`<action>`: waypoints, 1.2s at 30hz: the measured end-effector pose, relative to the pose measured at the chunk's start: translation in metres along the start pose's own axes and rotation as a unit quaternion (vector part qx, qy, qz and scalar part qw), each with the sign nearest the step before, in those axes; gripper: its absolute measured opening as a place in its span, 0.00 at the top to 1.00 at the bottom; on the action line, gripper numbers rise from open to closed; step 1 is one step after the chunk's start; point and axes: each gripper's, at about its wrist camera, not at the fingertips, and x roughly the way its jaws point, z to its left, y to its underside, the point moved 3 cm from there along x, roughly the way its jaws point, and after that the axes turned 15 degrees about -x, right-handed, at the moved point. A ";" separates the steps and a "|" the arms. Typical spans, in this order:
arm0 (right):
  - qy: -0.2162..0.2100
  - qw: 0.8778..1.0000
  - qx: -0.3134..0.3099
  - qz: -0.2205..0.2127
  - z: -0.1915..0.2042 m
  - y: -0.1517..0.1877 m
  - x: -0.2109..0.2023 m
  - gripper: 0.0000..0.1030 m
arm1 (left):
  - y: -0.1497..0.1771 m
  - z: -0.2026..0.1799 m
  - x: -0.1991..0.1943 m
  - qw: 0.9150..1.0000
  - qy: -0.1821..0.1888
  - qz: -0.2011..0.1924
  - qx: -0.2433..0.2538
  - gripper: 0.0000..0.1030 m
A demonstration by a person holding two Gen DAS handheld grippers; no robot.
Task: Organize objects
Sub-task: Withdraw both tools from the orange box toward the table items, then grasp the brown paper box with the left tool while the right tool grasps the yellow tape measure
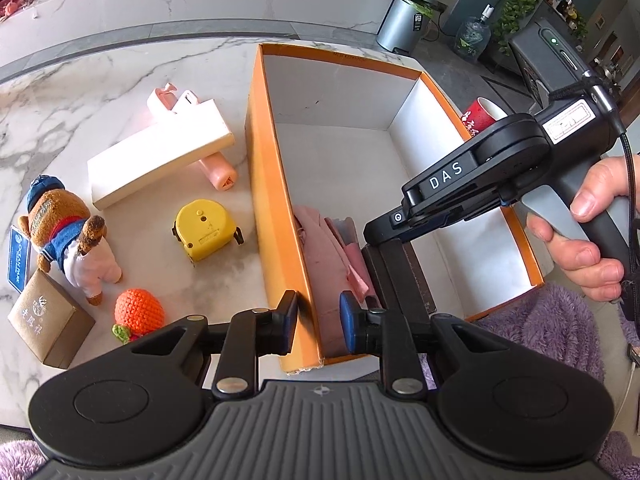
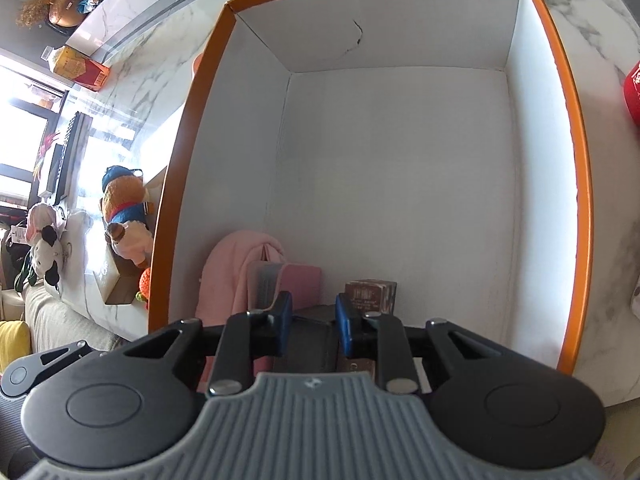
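An orange box (image 1: 276,200) with a white inside (image 2: 400,160) stands open on the marble table. At its near end lie a folded pink cloth (image 1: 324,252) (image 2: 232,276), a pink pouch (image 2: 302,280) and a small brown carton (image 2: 372,294). My right gripper (image 2: 314,328) reaches down into that end, shut on a flat dark brown case (image 2: 312,344) (image 1: 400,280) that stands on edge. My left gripper (image 1: 319,320) hovers at the box's near-left corner, with the orange wall between its narrowly open jaws. Its left pad (image 1: 290,320) lies by the outer face, and a gap shows at the right pad.
Left of the box lie a long white carton (image 1: 160,160) on a pink tube (image 1: 218,172), a yellow tape measure (image 1: 204,228), a dressed teddy bear (image 1: 68,232), a knitted orange fruit (image 1: 138,312) and a tan carton (image 1: 48,320). A red cup (image 1: 480,118) stands beyond the right wall.
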 end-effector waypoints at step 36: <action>0.064 0.959 -0.230 -0.151 0.189 0.008 0.016 0.52 | -0.010 0.174 -0.064 0.952 -0.111 -0.105 -0.266 0.19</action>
